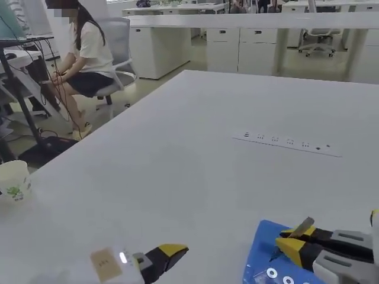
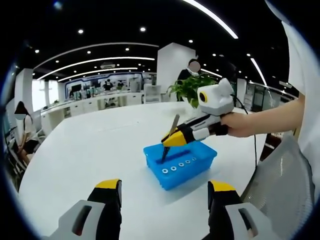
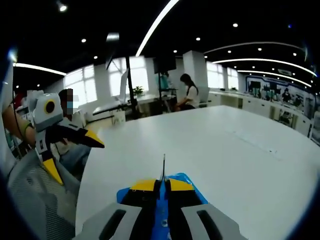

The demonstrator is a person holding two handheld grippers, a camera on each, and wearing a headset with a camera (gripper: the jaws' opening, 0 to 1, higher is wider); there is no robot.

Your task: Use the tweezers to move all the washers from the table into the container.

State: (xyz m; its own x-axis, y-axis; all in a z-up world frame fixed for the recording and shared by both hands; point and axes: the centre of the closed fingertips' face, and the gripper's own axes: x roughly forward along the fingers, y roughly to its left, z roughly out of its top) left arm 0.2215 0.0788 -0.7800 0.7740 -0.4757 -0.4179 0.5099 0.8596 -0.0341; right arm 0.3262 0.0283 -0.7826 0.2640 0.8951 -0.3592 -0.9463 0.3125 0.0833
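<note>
Right claw (image 3: 162, 186) clamps tweezers (image 2: 172, 127) dipped into the container (image 2: 199, 161) beside washers (image 2: 173, 168); left claw (image 2: 165, 187) apart. Likely depositing; next, lift clear.

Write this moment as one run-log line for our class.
left gripper: open, over table | right gripper: shut on tweezers | tweezers: tips down at container | washers: row in container

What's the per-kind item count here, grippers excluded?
Washers: 5, in a row inside the container
Blue container: 1
Tweezers: 1, held in the right gripper
Paper cup: 1
Power strip: 1
Total: 9
</note>
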